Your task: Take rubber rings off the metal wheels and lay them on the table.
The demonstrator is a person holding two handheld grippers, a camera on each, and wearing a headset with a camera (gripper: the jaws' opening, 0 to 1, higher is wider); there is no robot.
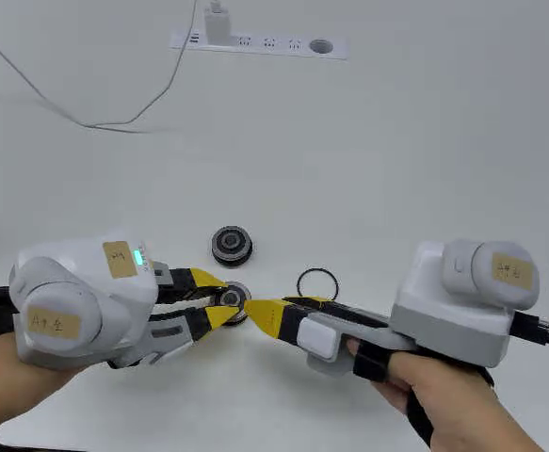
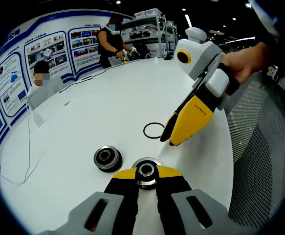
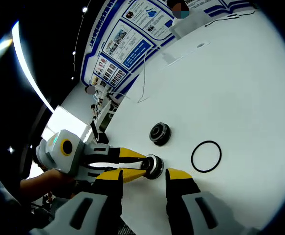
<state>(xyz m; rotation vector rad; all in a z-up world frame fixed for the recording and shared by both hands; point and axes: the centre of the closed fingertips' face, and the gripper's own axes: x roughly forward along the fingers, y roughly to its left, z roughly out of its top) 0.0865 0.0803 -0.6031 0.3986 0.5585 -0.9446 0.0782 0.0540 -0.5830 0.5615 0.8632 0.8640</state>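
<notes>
The left gripper (image 1: 219,298) was clenched on a small metal wheel (image 2: 146,172), its yellow jaws pinching the wheel from both sides just above the white table (image 1: 396,169). Just beyond it a second wheel (image 1: 232,245) sat on the table on its own, dark around the rim, which I took to be a rubber ring in place. The right gripper (image 3: 144,172) pointed at the held wheel with its jaws parted and nothing between them, the tips near the wheel but apart from it. Further right, one loose rubber ring (image 1: 317,282) lay flat on the table, near the right gripper's jaws. The risk I saw was the pinch: the wheel was held only at its edges, so a sideways tug from the right jaws could twist it out and send it rolling towards the second wheel or the table edge, and a stretched ring could flick away on release. Whether the held wheel carried a ring at all was hard to make out. Its rim looked like bare metal in the left gripper view, but the jaws covered both sides of it, and in the head view it was mostly hidden between the yellow tips.
</notes>
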